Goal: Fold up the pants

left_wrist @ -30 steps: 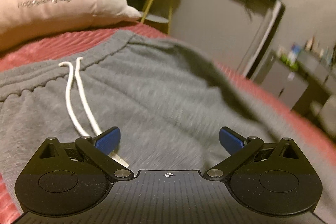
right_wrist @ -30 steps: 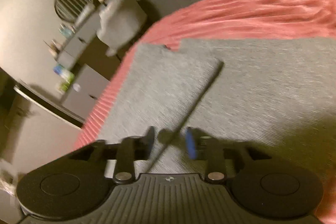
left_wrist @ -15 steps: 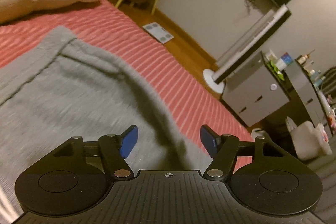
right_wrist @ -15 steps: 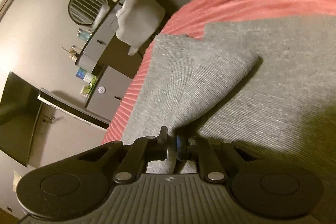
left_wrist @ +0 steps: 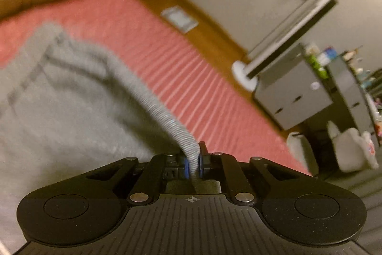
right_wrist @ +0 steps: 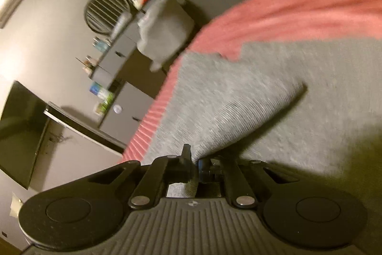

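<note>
on the red bed [left_wrist: 167, 56], pants [left_wrist: 59, 106] lying flat; left gripper [left_wrist: 193, 165], open a second ago, now clamped on the side edge, right gripper [right_wrist: 195, 167] likewise pinching the leg, so ready to lift and fold.

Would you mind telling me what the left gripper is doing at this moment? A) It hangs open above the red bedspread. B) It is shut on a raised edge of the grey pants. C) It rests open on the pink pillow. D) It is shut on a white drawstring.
B: the left gripper has its blue pads closed on a ridge of the grey pants, lifted off the red bedspread.
</note>
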`<control>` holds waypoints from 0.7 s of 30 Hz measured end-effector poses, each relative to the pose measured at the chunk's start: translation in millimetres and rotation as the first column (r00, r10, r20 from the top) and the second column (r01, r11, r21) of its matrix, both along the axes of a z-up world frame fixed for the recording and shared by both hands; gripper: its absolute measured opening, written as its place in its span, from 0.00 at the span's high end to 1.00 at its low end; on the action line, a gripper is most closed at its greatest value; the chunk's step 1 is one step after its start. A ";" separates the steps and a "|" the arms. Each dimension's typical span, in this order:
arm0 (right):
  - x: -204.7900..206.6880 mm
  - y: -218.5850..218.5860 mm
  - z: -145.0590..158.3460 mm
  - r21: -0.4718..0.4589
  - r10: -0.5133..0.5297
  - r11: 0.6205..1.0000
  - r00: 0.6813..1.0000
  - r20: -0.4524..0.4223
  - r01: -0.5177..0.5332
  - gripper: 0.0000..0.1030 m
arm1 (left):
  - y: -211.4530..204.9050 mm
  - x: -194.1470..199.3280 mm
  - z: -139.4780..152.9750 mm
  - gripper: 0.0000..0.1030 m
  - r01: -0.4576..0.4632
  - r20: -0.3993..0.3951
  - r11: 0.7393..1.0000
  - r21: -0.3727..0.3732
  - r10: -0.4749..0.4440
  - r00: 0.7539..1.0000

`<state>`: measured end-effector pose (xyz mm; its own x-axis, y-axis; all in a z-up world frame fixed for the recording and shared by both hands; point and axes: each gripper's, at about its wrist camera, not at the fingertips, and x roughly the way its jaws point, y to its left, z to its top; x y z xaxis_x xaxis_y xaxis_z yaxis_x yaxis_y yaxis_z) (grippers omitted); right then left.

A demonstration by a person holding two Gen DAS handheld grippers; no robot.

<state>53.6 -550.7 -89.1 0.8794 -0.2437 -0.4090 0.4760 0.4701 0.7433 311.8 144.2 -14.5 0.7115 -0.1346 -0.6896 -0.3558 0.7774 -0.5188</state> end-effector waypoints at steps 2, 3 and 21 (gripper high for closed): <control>-7.3 3.7 17.9 -0.052 0.000 0.999 0.999 0.040 0.002 0.95 | 7.8 -27.4 24.3 0.91 0.020 0.063 1.000 -0.024 -0.018 0.998; -13.1 6.1 28.3 -0.083 -0.001 0.996 0.999 0.051 0.005 0.95 | 11.7 -42.7 35.5 0.91 0.028 0.096 0.999 -0.044 -0.024 0.995; -129.9 -3.5 14.9 -0.052 0.008 0.998 0.964 -0.267 -0.022 0.94 | 47.7 -261.9 -54.1 0.77 -0.015 -0.035 0.991 -0.131 0.010 0.999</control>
<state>-76.3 -554.2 -74.1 0.7439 -0.2594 -0.6159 0.6462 0.5145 0.5637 49.9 191.9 -68.5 0.6903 -0.2167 -0.6903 -0.3840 0.6988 -0.6035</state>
